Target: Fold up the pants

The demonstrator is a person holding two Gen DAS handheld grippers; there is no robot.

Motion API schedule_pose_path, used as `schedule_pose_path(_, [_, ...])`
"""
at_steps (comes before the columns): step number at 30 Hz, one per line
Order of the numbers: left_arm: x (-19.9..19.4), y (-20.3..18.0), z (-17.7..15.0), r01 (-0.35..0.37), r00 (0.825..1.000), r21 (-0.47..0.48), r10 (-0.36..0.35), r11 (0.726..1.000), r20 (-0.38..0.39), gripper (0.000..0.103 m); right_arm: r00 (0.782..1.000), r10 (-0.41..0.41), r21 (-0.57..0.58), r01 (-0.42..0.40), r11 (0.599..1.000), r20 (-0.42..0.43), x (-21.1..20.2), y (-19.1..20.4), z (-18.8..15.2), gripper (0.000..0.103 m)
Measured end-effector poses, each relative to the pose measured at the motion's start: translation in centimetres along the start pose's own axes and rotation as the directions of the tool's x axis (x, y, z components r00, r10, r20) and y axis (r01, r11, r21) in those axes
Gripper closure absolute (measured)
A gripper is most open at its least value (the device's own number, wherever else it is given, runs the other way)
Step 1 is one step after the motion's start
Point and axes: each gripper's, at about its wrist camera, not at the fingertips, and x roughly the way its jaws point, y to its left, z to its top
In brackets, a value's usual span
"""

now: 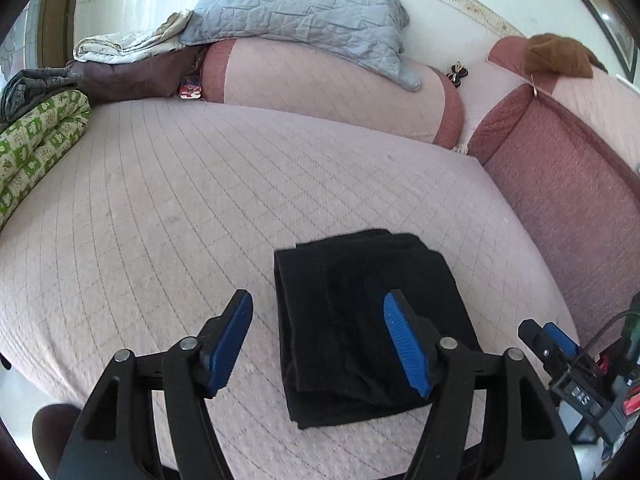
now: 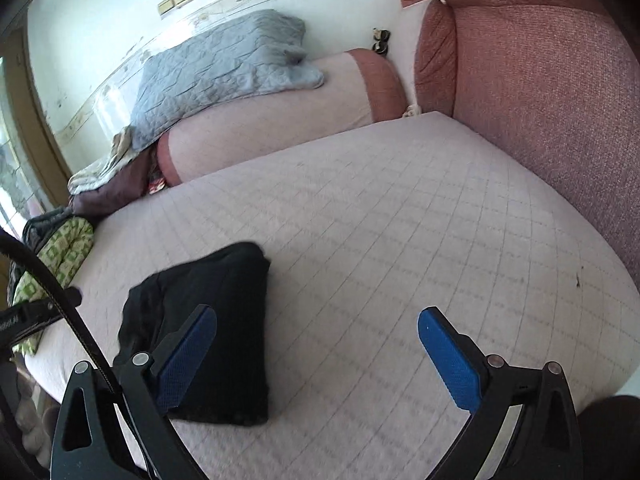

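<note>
The black pants lie folded into a compact rectangle on the pink quilted bed, near its front edge. My left gripper is open and empty above the bundle's left half, its right finger over the cloth. The pants also show in the right wrist view, at the lower left. My right gripper is open and empty, to the right of the bundle, its left finger over the bundle's near edge. The right gripper also appears in the left wrist view, at the far right.
Pink bolsters and a grey-blue quilted pillow line the back. A dark red cushion runs along the right side. A green patterned blanket and folded cloths lie at the left. A brown cloth tops the right cushion.
</note>
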Motion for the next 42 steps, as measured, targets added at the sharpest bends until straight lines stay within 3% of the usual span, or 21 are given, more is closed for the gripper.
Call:
schedule_pose_path(9, [0.5, -2.4, -2.9, -0.096, 0.992, 0.104, 0.103, 0.99, -0.07, 0.035, 0.996, 0.044, -0.002, -0.044, 0.999, -0.082, 0.7, 0.7, -2.4, 0.0])
schedule_pose_path(19, [1.4, -2.0, -3.1, -0.099, 0.985, 0.105, 0.113, 0.989, -0.127, 0.035, 0.989, 0.036, 0.008, -0.035, 0.999, -0.141, 1.3, 1.0, -2.8, 0.0])
schedule_pose_path(42, [2.1, -1.3, -3.0, -0.109, 0.982, 0.108, 0.124, 0.988, -0.141, 0.035, 0.986, 0.05, 0.0, -0.051, 0.999, -0.161, 2.8, 1.8, -2.6, 0.0])
